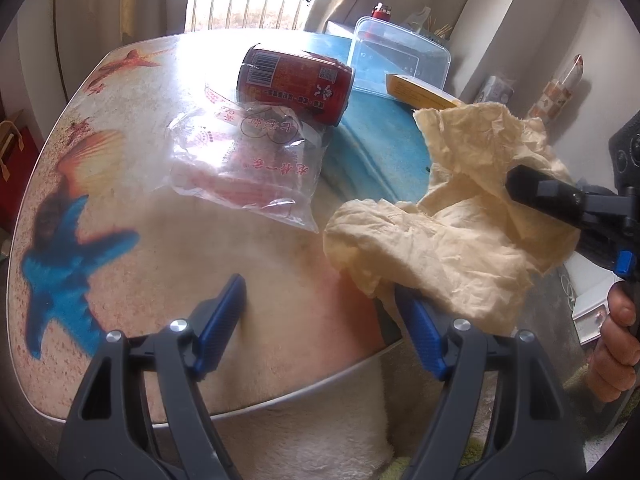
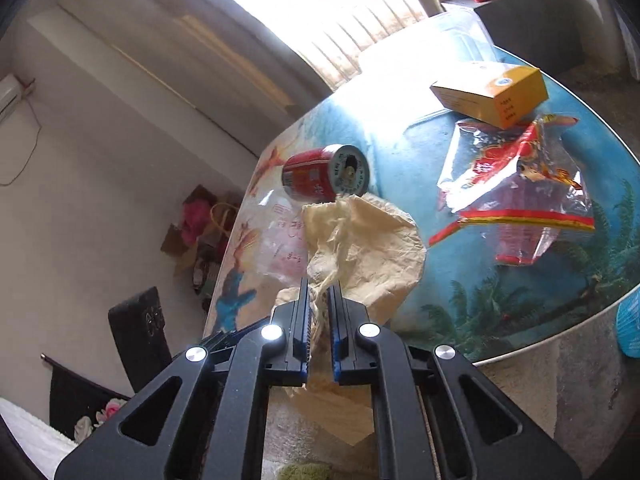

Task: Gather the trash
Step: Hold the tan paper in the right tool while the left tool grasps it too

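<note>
A crumpled cream paper tissue (image 1: 460, 224) hangs above the table's near edge, pinched in my right gripper (image 2: 319, 296), which is shut on it (image 2: 368, 248). The right gripper also shows from the side in the left wrist view (image 1: 520, 184). My left gripper (image 1: 320, 320) is open and empty over the table's near edge, with the tissue draped against its right finger (image 1: 416, 320). A red drink can (image 1: 294, 82) lies on its side, also in the right wrist view (image 2: 324, 174). A clear plastic bag (image 1: 244, 168) lies in front of it.
A clear plastic box (image 1: 400, 56) and a yellow carton (image 2: 492, 92) sit at the table's far side. A red-and-clear snack wrapper (image 2: 516, 196) lies on the blue part of the beach-print table (image 1: 80, 208). A blue mesh item (image 2: 628, 328) hangs beyond the table's edge.
</note>
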Tool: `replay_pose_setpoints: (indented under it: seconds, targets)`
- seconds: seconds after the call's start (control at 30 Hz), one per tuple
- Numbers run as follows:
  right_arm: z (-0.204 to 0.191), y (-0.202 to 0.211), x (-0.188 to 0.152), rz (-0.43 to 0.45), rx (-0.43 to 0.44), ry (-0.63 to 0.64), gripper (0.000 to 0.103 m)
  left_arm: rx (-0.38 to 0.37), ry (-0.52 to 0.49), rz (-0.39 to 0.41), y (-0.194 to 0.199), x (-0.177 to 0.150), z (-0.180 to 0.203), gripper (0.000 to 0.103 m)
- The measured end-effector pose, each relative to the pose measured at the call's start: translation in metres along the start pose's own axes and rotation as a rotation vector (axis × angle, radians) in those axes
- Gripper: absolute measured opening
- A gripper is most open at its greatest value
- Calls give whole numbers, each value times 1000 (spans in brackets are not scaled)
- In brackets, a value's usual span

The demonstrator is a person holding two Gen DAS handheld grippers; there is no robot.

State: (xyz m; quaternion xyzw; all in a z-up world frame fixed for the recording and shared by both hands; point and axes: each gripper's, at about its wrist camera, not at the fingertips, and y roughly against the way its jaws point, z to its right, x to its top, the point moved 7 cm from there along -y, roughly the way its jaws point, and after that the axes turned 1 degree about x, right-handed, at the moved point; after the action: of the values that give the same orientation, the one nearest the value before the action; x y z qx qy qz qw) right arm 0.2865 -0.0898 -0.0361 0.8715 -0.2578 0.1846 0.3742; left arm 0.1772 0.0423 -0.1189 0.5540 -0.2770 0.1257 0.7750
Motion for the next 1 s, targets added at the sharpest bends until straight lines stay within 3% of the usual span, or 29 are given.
replay_pose_setpoints:
  seconds: [0.13,0.27,0.73,0.87,1.0]
  targets:
    - [-14,-16,-12,-92,43,81,8,-12,3,8,1,0,-2,72]
    - [-3,-35,-26,-175,62,49,8,-18,8,14,2,1,-5,72]
    - [10,-67,-56,-283,12,86,8,-26,100,52,18,6,-33,72]
    - [5,-67,-58,-267,-27,160,8,-139,171,49,29,9,-36,71]
    - [-4,-67,-62,-236,-102,305,8,-377,282,-42,27,6,-26,71]
